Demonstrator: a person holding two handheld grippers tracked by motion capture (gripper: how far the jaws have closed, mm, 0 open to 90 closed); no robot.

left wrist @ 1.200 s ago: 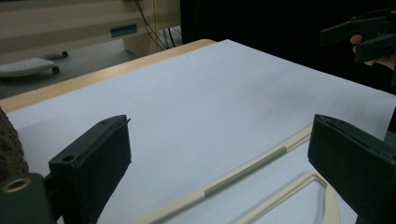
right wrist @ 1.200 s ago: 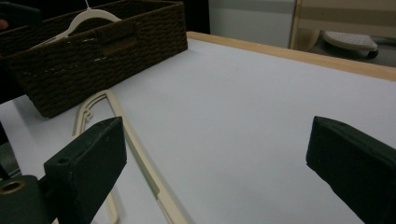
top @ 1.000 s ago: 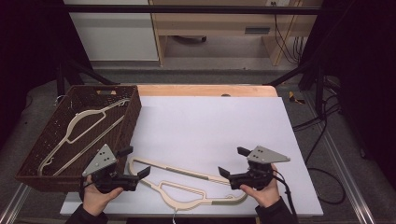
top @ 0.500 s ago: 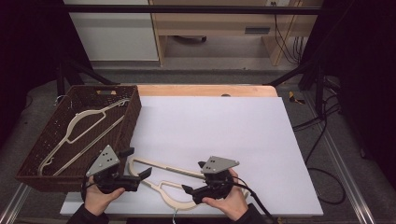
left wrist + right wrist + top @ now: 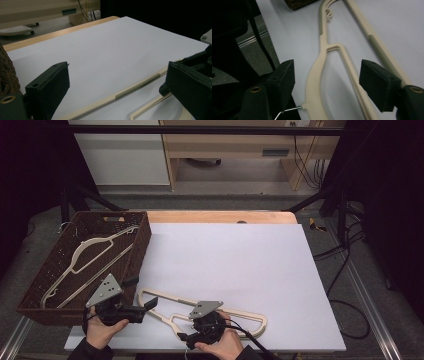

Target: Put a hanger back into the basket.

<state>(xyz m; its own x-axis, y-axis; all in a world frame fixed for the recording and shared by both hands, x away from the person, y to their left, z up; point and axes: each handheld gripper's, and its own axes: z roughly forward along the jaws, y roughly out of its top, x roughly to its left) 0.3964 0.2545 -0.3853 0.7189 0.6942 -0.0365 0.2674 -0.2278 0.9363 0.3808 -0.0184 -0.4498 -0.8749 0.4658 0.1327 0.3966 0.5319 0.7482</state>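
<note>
Lying flat on the white worktop (image 5: 240, 255) at the lower centre of the high view, the cream hanger (image 5: 165, 297) stretches from just beside the wicker basket (image 5: 55, 270) toward the lower right, while a second hanger (image 5: 85, 252) rests inside the basket at the left of the frame. The right claw (image 5: 187, 336) hangs over the hanger's neck near the bottom edge, and in the right gripper view its jaws straddle the curved neck and the inner bar (image 5: 348, 67); they have just been closing, yet neither pad touches the plastic, so the claw is still released. The left claw (image 5: 148, 304) sits released too, its jaws apart in the left gripper view with the hanger's ribbed bar (image 5: 136, 87) running between and beyond them. The main risk, as I judge it, is a poor bite: the neck sits off-centre toward the left jaw, so one pad may meet it first and shove the hanger sideways across the smooth sheet. The thin wire hook (image 5: 289, 110) lies close under the left jaw and could snag it or be pinched. Lifted from the neck alone, the long hanger may also swing and catch the basket rim.
</note>
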